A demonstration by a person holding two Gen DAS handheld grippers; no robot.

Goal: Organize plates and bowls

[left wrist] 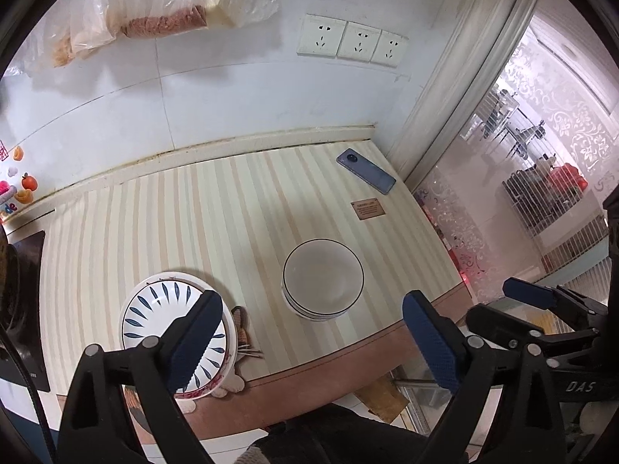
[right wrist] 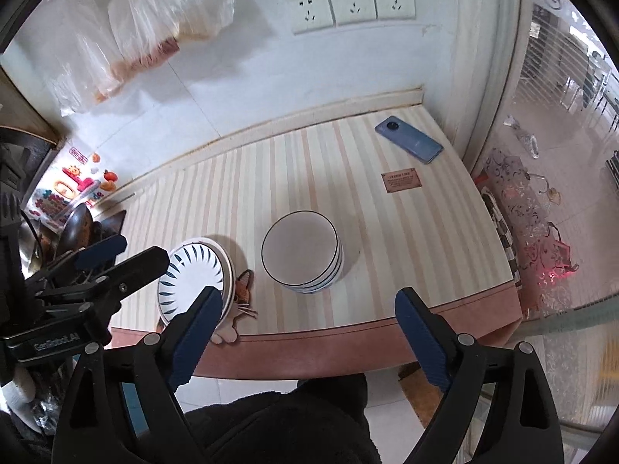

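Two stacks of dishes [right wrist: 301,253] [right wrist: 193,280], one phone [right wrist: 410,139], three wall sockets [right wrist: 350,4], two plastic bags [right wrist: 154,19].

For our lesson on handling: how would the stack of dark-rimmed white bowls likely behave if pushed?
The stack of bowls looks glazed, so probably hard, brittle and slippery. Several nested suggests real weight. On the striped table it would likely slide, not tip.

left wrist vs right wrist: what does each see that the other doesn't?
Only left wrist: the right tool, open, at its right edge. Only right wrist: the left tool, open, and dark cookware at far left. Both: stack of bowls, leaf-pattern plates, blue phone, brown card, wall sockets, striped table.
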